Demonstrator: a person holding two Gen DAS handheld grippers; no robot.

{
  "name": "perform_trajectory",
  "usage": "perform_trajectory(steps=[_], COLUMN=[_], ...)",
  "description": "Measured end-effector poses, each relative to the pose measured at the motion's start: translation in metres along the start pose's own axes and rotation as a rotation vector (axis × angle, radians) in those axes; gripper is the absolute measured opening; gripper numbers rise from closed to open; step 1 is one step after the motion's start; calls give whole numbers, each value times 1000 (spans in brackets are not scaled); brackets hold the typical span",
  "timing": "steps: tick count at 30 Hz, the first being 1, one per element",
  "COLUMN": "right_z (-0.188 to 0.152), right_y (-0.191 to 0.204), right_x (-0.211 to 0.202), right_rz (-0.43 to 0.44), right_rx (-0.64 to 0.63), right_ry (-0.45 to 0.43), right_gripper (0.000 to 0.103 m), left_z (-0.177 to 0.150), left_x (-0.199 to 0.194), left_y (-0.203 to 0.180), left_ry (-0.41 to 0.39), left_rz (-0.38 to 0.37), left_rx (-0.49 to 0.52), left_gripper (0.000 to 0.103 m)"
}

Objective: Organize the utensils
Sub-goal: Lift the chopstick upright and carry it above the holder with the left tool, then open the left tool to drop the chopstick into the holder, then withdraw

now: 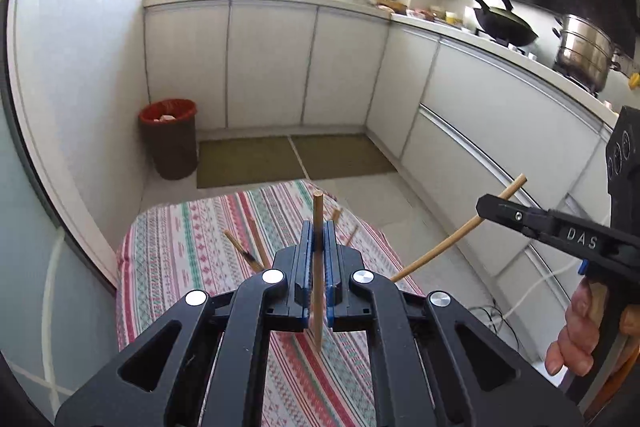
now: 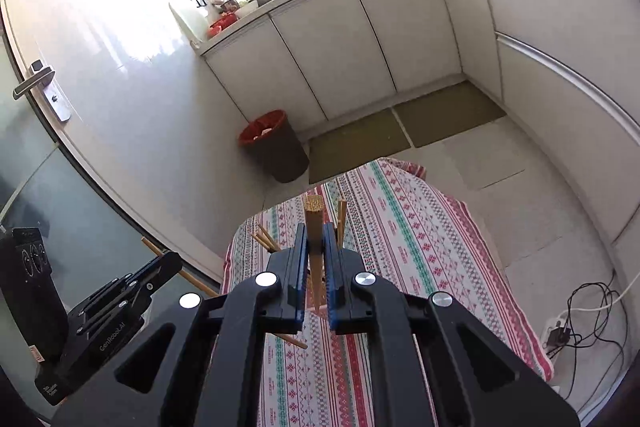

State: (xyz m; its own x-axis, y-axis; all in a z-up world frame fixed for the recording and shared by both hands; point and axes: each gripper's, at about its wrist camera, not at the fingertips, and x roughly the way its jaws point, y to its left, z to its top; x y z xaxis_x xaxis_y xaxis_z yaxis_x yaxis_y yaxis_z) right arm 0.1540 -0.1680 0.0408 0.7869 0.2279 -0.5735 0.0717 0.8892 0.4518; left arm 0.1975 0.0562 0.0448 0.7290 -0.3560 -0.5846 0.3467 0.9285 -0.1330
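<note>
Chopstick (image 1: 318, 267) of pale wood, upright between left tongs (image 1: 319, 239).

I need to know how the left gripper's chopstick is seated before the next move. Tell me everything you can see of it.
The chopstick is a plain, light wooden stick, thicker at its blunt top and tapering to a point below. It stands nearly upright, clamped near mid-length between the blue pads of the left gripper, both ends free. Its tip hangs over the striped tablecloth; whether it touches the cloth is unclear.
</note>
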Motion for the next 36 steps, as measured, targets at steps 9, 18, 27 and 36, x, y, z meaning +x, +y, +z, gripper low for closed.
perform_trajectory(steps=[9, 18, 27, 36], right_z=[11, 8, 0, -12], right_y=[3, 2, 10, 3], right_x=[47, 72, 100, 87], right_rz=[-18, -40, -57, -126], right_rx=[-27, -47, -77, -56], right_ry=[24, 54, 84, 58], right_gripper=[8, 8, 12, 48], left_z=[12, 5, -1, -7], left_x=[38, 49, 47, 37], left_y=[6, 23, 35, 30], left_ry=[8, 2, 25, 1], left_rz=[50, 86, 97, 135], left_rx=[-14, -48, -83, -82], left_gripper=[5, 6, 30, 54])
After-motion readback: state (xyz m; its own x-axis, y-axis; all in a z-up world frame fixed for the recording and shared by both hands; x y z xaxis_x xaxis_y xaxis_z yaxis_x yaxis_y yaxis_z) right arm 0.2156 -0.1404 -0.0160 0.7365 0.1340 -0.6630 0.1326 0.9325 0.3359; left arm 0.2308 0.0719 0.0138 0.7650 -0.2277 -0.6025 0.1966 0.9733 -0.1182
